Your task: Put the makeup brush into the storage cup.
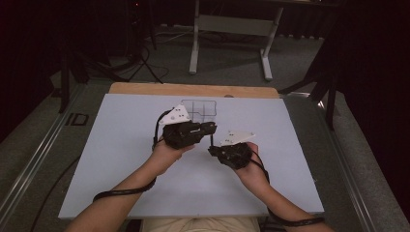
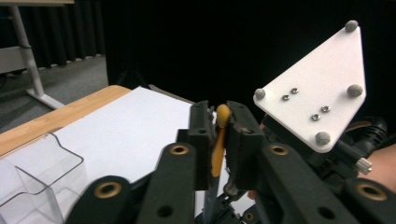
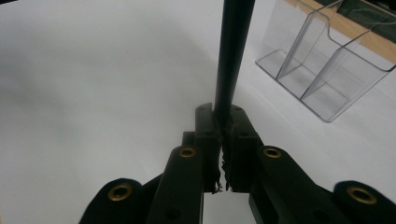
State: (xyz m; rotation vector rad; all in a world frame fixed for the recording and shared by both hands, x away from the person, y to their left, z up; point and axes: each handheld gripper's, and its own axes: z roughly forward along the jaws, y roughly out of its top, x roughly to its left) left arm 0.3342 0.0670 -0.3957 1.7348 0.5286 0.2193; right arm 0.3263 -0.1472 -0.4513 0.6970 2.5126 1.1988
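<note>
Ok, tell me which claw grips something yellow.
The left claw: a yellow piece is pinched between its jaws. The right claw is shut on a thin black rod instead.

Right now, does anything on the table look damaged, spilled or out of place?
Nothing stands out. The clear organizer stands upright at the table's far edge. The left tool is shut on an orange-tipped piece, and the right tool on a dark rod.

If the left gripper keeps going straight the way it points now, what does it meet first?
Most likely the right gripper: in the left gripper view its grey plate sits close ahead of the left gripper, though depth is unclear.
</note>
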